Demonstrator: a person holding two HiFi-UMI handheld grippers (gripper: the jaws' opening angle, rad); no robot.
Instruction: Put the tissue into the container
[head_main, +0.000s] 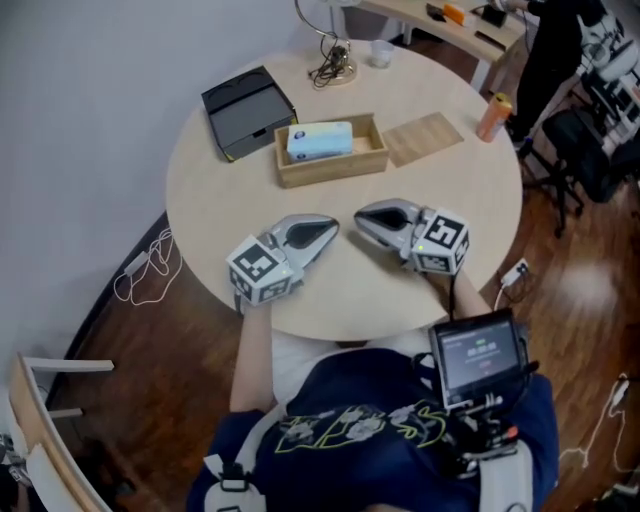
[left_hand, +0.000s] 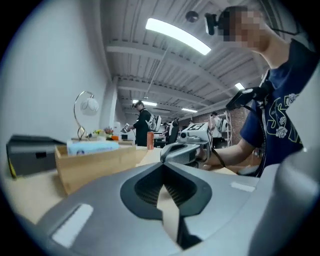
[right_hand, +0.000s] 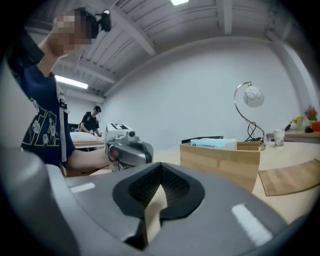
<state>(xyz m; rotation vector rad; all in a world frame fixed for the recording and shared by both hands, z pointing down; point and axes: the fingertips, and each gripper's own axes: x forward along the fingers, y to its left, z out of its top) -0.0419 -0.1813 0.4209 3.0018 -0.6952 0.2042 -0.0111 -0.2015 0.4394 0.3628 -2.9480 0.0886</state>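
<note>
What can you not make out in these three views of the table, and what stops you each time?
- Print on the tissue pack: too small in the head view; the wooden container wall hides its lower part in both gripper views.
- Label on the orange can: too small, head view.
- Text on the small screen: too small, head view.
- Inside of the black box: its own walls hide it in every view.

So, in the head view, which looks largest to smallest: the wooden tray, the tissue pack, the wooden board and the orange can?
1. wooden tray
2. wooden board
3. tissue pack, somewhat smaller than the board
4. orange can, clearly the smallest
</note>
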